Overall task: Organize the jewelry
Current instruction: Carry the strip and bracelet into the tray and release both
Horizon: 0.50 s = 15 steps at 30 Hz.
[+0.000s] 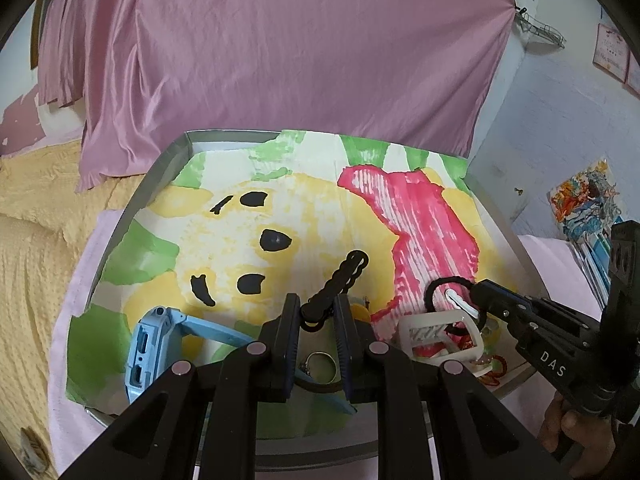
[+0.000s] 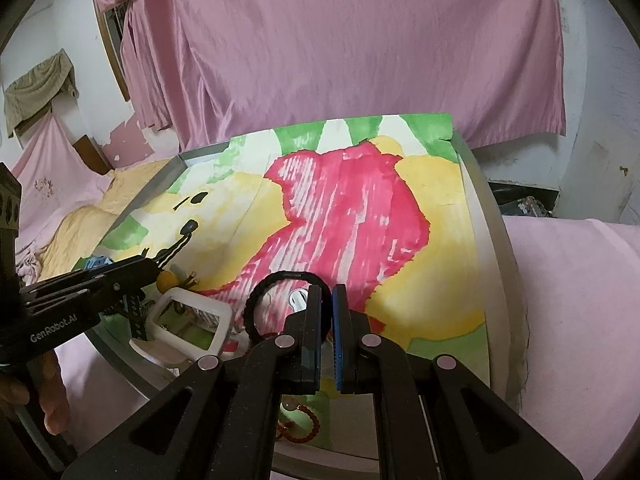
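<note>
Both grippers are down over the painted sheet (image 2: pixel 400 208) that lines the desk (image 2: pixel 486 248), at the near edge where the jewelry lies heaped. The step in hand looks like a pick-up of two pieces at once.

The left gripper (image 1: pixel 318 308) has its fingers nearly closed on one end of a black twisted bracelet (image 1: pixel 340 280), which stretches away from them toward the far side over the yellow paint. The right gripper (image 2: pixel 323 300) has its fingers all but together, pinched on a small white clip (image 2: pixel 298 298) joined to a black braided loop (image 2: pixel 264 300) lying on the red patch.

Loose pieces wait close by: a blue watch (image 1: pixel 146 344) at the near left, a ring (image 1: pixel 320 364) beneath the left gripper, a white square frame (image 2: pixel 190 320) between the two grippers, and a string of red beads (image 2: pixel 302 424) at the near edge.

No box or tray for sorting shows in either view, so where each piece belongs cannot be told. The next move would likely call for lifting both pieces clear without snagging their neighbours, then carrying each to its own spot.
</note>
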Each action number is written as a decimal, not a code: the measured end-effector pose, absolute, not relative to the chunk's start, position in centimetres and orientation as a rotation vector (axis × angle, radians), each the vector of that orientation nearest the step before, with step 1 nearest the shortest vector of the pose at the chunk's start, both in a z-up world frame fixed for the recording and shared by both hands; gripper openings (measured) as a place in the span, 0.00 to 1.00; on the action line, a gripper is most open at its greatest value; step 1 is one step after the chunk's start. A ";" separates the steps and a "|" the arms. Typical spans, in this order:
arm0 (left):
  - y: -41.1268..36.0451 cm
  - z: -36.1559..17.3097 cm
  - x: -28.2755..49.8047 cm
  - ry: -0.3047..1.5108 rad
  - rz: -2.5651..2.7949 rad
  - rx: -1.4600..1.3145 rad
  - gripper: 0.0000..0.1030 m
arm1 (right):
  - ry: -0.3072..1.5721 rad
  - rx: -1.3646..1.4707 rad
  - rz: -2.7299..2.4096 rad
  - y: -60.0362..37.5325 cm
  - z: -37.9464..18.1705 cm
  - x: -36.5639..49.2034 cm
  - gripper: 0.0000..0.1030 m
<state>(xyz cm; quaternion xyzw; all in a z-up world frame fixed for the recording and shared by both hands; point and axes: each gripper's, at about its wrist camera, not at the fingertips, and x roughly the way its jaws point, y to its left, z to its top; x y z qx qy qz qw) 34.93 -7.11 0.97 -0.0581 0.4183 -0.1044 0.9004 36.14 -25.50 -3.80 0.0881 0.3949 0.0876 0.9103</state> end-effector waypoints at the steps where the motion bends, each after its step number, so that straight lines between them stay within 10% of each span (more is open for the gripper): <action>1: -7.1 1.0 34.9 0.864 -0.216 -0.123 0.16 | 0.816 0.183 0.181 -25.5 -3.8 36.2 0.05; 15: -7.3 1.3 34.6 0.849 -0.227 -0.114 0.33 | 0.792 0.188 0.182 -25.4 -3.5 35.9 0.27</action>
